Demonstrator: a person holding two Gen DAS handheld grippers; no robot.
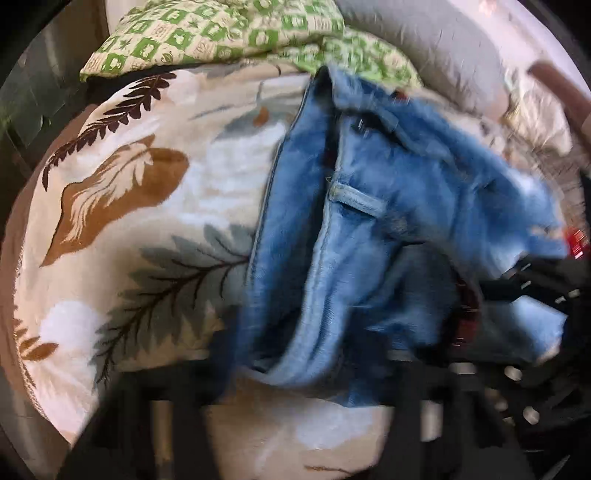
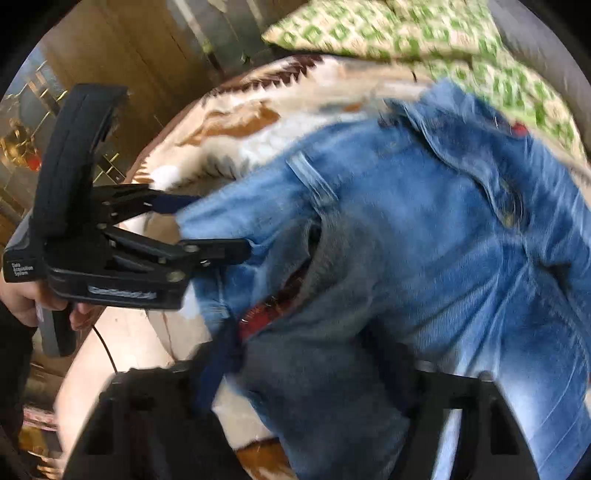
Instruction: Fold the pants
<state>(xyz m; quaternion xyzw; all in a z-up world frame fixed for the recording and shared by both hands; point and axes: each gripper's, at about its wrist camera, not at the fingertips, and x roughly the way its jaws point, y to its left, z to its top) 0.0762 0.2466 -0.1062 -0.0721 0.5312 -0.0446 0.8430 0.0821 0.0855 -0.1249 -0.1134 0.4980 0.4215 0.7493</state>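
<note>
Pants (image 2: 424, 229) bunched on leaf-print blanket (image 1: 122, 206), green pillow (image 1: 207, 33) beyond. Left gripper (image 2: 218, 225) at waistband edge, denim between its fingers, pinched. Right gripper (image 2: 303, 413) low over the denim, cloth draped between its fingers; motion blur, can't tell if clamped.
</note>
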